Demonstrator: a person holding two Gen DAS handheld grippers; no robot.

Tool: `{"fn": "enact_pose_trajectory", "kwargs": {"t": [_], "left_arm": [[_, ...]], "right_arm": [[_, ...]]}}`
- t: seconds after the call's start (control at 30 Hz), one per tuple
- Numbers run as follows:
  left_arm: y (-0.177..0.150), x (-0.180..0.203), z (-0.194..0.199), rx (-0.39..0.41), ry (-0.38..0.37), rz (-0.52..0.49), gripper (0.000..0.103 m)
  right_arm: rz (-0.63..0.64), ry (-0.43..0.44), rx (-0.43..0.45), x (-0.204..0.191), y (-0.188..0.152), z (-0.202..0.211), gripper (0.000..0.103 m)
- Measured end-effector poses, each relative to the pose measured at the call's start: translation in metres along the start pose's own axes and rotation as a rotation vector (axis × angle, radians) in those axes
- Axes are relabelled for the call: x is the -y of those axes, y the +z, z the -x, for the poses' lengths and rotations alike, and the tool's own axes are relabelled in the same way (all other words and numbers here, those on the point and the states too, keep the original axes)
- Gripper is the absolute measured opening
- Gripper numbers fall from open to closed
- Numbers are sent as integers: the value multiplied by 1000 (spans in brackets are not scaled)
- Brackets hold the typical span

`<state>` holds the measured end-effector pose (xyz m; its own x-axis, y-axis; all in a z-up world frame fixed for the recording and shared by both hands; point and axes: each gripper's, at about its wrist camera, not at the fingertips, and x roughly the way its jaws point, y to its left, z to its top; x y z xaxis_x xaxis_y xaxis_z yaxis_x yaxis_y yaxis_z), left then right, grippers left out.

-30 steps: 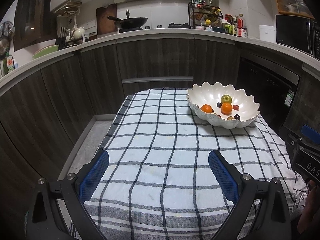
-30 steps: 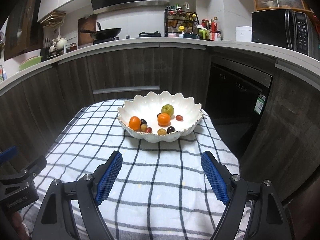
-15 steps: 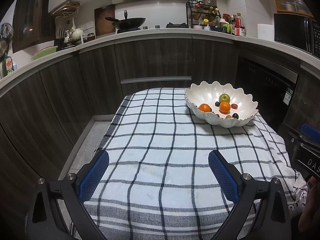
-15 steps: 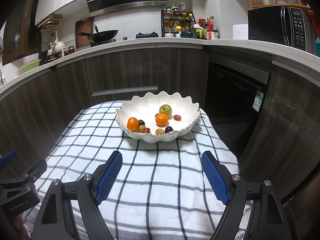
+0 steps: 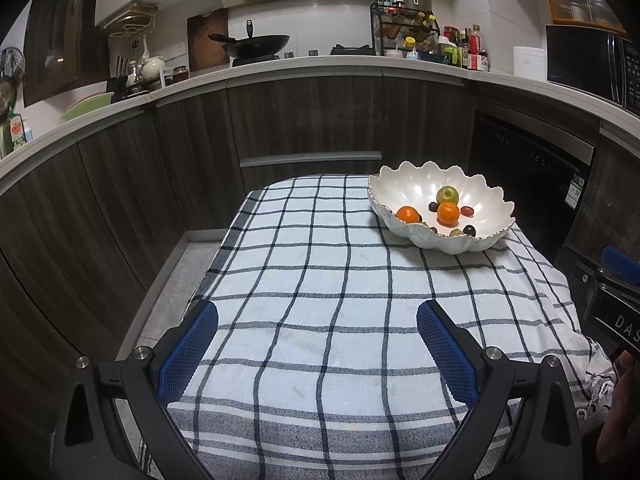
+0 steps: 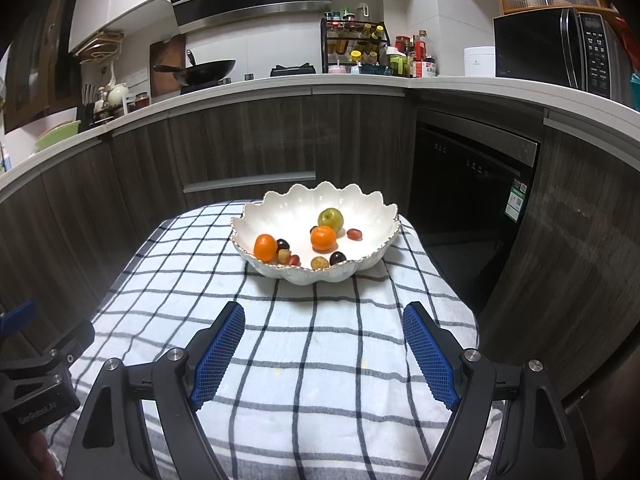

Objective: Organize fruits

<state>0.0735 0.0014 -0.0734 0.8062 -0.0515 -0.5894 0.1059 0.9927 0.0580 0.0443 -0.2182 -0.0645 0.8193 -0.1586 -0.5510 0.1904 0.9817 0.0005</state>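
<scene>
**Both tools wide, fruit waiting**

The right tool [image 6: 323, 346] and left tool [image 5: 318, 348] hover spread and empty over the desk [image 5: 320, 280]. In the bowl [image 6: 280, 272] lie firm oranges [image 6: 323, 238]; the small slippery grapes [image 6: 338, 257] need gentle side pinches.

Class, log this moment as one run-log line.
left gripper: open, empty | right gripper: open, empty | fruit: all in white bowl | checked cloth: bare

Dim kitchen, overhead light, sharp focus, strong fisheye bending, black corners
</scene>
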Motion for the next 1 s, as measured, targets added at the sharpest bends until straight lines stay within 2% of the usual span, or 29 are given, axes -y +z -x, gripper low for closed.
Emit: {"fn": "enact_pose_trajectory", "kwargs": {"t": [1.0], "left_arm": [[3,2,6,23,-9,-10,101]], "right_arm": [[-1,2,0,0,0,-1,82]]}}
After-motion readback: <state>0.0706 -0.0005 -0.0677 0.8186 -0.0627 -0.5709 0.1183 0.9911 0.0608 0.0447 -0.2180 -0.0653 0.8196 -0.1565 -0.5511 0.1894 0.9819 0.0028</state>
